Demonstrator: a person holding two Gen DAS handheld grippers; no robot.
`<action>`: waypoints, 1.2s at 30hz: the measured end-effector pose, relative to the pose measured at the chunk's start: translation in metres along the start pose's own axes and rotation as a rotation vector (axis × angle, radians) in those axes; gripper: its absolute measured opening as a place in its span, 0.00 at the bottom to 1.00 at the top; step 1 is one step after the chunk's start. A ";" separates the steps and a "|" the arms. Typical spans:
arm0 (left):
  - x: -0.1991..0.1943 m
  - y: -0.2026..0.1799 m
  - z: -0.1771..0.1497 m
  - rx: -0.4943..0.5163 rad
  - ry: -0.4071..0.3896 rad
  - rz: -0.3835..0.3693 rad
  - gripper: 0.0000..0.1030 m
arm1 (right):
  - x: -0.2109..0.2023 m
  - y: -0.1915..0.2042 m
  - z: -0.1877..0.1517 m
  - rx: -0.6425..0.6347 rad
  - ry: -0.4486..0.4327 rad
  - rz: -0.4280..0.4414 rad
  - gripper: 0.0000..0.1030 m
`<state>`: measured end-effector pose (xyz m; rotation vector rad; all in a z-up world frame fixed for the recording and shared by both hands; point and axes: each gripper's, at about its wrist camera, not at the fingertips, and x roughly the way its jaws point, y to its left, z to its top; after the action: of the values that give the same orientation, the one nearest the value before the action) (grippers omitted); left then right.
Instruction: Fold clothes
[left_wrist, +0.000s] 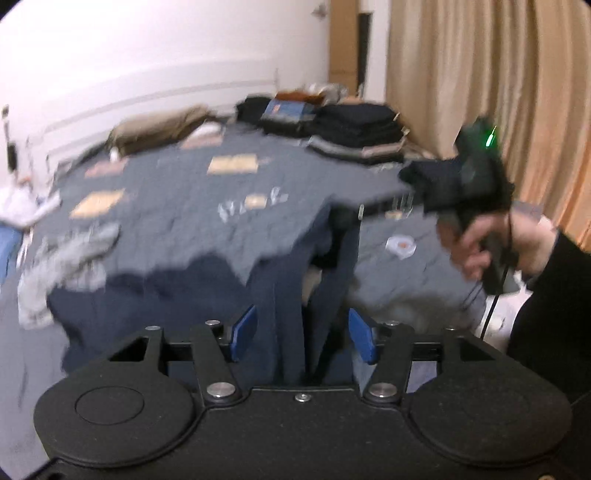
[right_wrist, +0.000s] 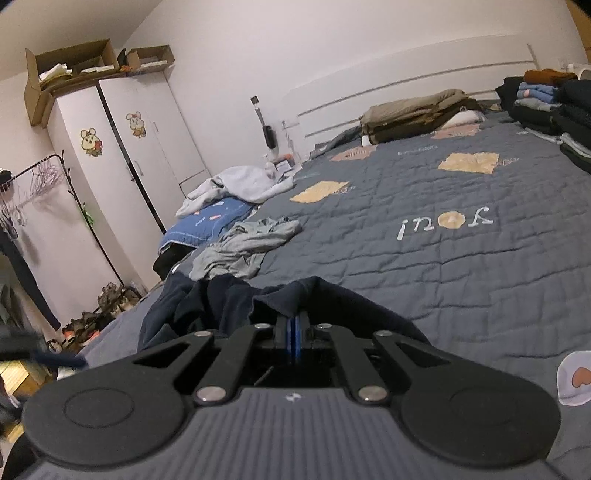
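Navy garment (left_wrist: 288, 302): hanging in folds between the blue pads (left_wrist: 245, 330) of the left gripper (left_wrist: 301, 332), whose fingers are standing spread apart, not pressing the cloth; whether any fabric is touching a pad cannot be told through the blur. The same garment (right_wrist: 236, 299) in the right wrist view is lying bunched at the near left edge of the bed (right_wrist: 461, 266), one edge rising into the right gripper (right_wrist: 294, 325), whose pads are pressing together and pinching the cloth. Right gripper from outside (left_wrist: 417, 184): a hand (left_wrist: 491, 243) in a dark sleeve is gripping its handle above the right side of the bed, with dark fabric at its tip. Grey garment (right_wrist: 243, 247): lying crumpled at the left edge of the bed, just beyond the navy one. Stacks of folded clothes (right_wrist: 546, 107): sitting at the far right corner. Khaki bundle (right_wrist: 417, 114): lying along the far edge by the headboard. Wardrobe (right_wrist: 122, 173) and clothes rack (right_wrist: 44, 177): standing off the bed's left side.
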<state>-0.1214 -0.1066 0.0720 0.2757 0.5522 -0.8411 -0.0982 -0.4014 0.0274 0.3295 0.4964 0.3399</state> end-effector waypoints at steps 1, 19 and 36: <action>-0.001 -0.001 0.008 0.010 -0.011 -0.007 0.54 | 0.000 -0.001 -0.001 0.000 0.004 0.001 0.02; 0.101 0.041 0.000 0.174 0.299 -0.063 0.69 | -0.001 -0.029 -0.004 0.139 0.009 0.028 0.02; 0.075 -0.029 -0.049 0.113 0.211 -0.354 0.03 | -0.001 -0.032 0.004 0.219 -0.104 0.092 0.02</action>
<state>-0.1204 -0.1501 -0.0111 0.3792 0.7654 -1.1966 -0.0896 -0.4316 0.0190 0.5814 0.4176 0.3558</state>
